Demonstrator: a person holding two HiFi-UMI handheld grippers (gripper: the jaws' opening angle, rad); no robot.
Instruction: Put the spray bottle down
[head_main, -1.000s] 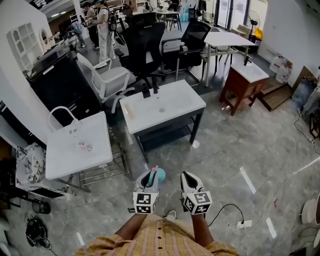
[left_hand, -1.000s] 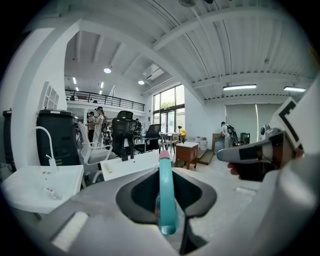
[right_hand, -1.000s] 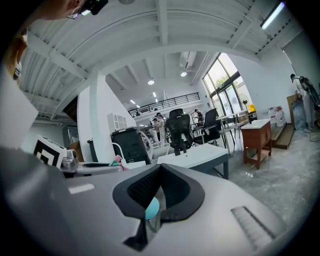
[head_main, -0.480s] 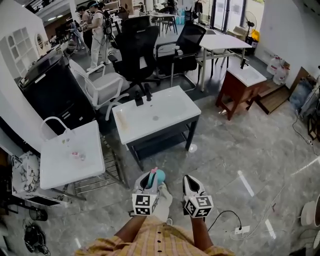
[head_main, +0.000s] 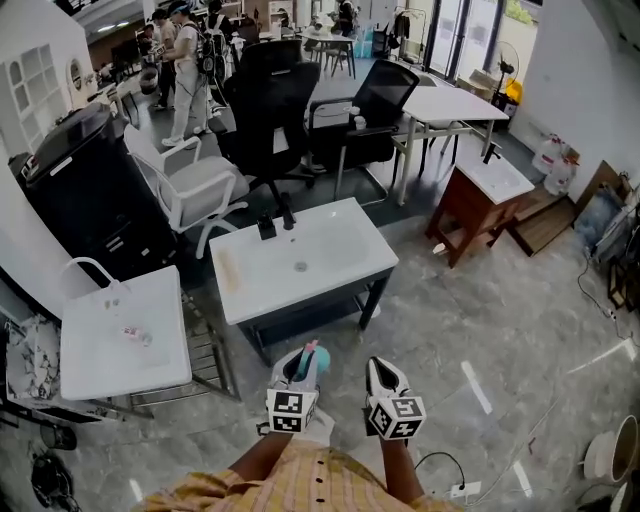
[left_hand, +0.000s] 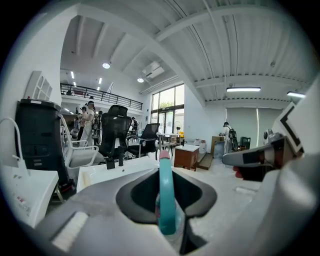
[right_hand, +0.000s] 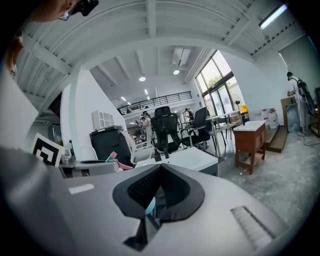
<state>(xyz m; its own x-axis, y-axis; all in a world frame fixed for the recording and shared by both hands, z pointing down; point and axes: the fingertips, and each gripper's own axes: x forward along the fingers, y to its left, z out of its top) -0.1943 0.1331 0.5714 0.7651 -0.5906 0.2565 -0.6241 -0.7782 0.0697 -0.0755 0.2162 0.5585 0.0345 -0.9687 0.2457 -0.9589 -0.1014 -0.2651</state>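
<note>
I'm holding the spray bottle (left_hand: 166, 200) upright, clamped in my left gripper (head_main: 299, 368), my right gripper (head_main: 384, 376) closed and empty alongside, the white sink top's (head_main: 335, 238) near edge lying straight ahead.

The spray bottle (left_hand: 166, 200) is teal with a pink tip. The left gripper (head_main: 300, 358) and right gripper (head_main: 380, 370) are pale grey with black-and-white square markers. The shirt (head_main: 320, 485) is orange plaid.

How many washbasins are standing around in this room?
3. The middle washbasin stands straight ahead, the left washbasin is beside it at the head view's left, and the right washbasin tops a brown cabinet. More may be hidden farther back.
</note>
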